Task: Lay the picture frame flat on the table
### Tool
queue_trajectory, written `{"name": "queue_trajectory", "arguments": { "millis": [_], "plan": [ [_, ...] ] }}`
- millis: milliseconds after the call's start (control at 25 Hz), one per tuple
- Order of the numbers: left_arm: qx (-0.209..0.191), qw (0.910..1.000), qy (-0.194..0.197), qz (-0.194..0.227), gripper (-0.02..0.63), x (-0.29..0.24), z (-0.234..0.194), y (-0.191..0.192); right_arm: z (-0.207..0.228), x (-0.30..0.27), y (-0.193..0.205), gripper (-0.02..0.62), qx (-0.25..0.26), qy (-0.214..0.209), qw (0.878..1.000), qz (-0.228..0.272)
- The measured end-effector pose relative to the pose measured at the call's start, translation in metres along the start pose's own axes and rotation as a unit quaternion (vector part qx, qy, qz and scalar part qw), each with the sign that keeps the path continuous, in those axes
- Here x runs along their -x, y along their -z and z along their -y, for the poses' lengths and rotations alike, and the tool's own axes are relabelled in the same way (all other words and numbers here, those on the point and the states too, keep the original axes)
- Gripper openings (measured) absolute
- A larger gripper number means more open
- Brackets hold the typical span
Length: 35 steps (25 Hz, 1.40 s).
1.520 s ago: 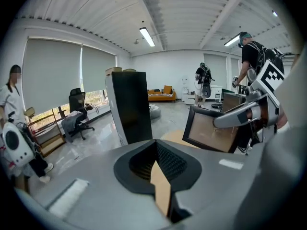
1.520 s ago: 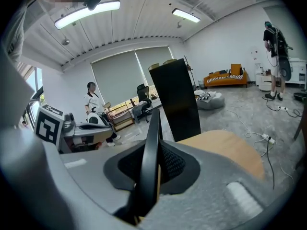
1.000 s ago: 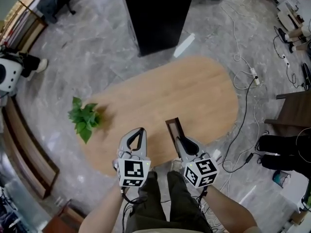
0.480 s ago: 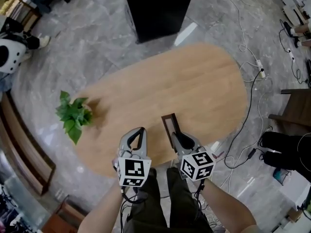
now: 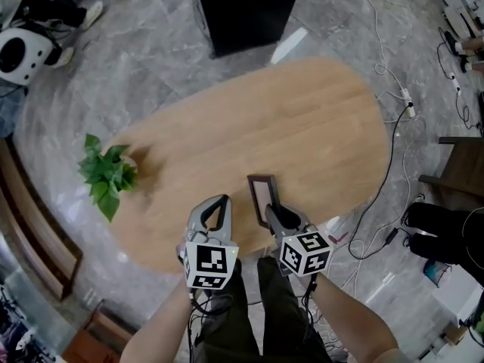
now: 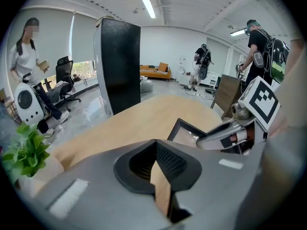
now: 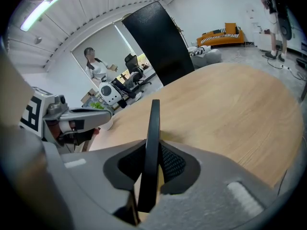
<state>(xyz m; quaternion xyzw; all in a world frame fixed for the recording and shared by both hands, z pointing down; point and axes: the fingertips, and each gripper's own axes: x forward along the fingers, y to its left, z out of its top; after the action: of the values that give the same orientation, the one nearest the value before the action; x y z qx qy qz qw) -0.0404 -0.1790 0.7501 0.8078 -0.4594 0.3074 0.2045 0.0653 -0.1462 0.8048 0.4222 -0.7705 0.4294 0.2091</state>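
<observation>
Two tools are held side by side over the near edge of the bench (image 5: pixel 318 119). The right tool (image 5: pixel 272 210) has its jaws clamped on the lower edge of the picture frame (image 5: pixel 262 190), a dark rectangular frame that its own view shows edge-on, rising thin and nearly upright from between the pads. From the head view the frame stands up on edge and stretches away from the person over the wood; whether its bottom touches the bench cannot be told. The left tool (image 5: pixel 220 201) sits just beside it, jaws drawn together at the tips with nothing held between them. Further left, a potted plant (image 5: pixel 106 176) stands at the bench's end. Beyond the far side stands a black cabinet (image 5: pixel 246 10) on the grey floor.
</observation>
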Motion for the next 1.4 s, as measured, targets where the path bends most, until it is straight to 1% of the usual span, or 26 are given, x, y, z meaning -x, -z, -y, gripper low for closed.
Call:
{"name": "queue_trajectory", "arguments": {
  "millis": [240,400,560,680,760,840,960,1080,1160,1280,1400],
  "plan": [
    [-0.002,1.0000,0.007,-0.003,0.020,-0.001,0.008,0.006,0.019,-0.005,0.004,0.073,0.022,0.026,0.999,-0.018],
    [-0.005,0.9997,0.002,-0.024,0.020,0.000,0.011,0.015,0.035,-0.009,0.006,0.113,0.026,0.035,0.999,-0.023],
    [-0.005,0.9998,0.006,-0.016,0.020,-0.001,0.015,0.015,0.047,-0.014,0.009,0.153,0.025,0.039,0.999,-0.019],
    [-0.008,0.9998,0.004,-0.020,0.020,-0.001,0.015,0.018,0.057,-0.018,0.015,0.180,0.029,0.049,0.998,-0.026],
    [-0.006,0.9996,0.004,-0.026,0.020,-0.002,0.015,0.023,0.062,-0.021,0.021,0.190,0.036,0.057,0.997,-0.035],
    [-0.005,0.9996,0.003,-0.028,0.020,-0.002,0.014,0.025,0.064,-0.024,0.026,0.195,0.053,0.065,0.995,-0.044],
    [-0.004,0.9997,0.006,-0.025,0.020,-0.002,0.016,0.024,0.064,-0.024,0.030,0.193,0.094,0.074,0.991,-0.054],
    [-0.003,0.9995,0.005,-0.031,0.020,0.001,0.015,0.028,0.062,-0.021,0.030,0.193,0.092,0.079,0.991,-0.053],
    [-0.006,0.9996,0.001,-0.028,0.020,0.004,0.012,0.025,0.062,-0.016,0.027,0.188,0.087,0.087,0.991,-0.048],
    [-0.004,0.9999,0.004,-0.014,0.020,0.010,0.013,0.012,0.058,-0.004,0.015,0.145,0.083,0.094,0.991,-0.037],
    [-0.003,1.0000,0.004,-0.002,0.020,0.021,0.011,-0.003,0.043,0.013,-0.010,0.062,0.087,0.091,0.992,-0.014]
  ]
}}
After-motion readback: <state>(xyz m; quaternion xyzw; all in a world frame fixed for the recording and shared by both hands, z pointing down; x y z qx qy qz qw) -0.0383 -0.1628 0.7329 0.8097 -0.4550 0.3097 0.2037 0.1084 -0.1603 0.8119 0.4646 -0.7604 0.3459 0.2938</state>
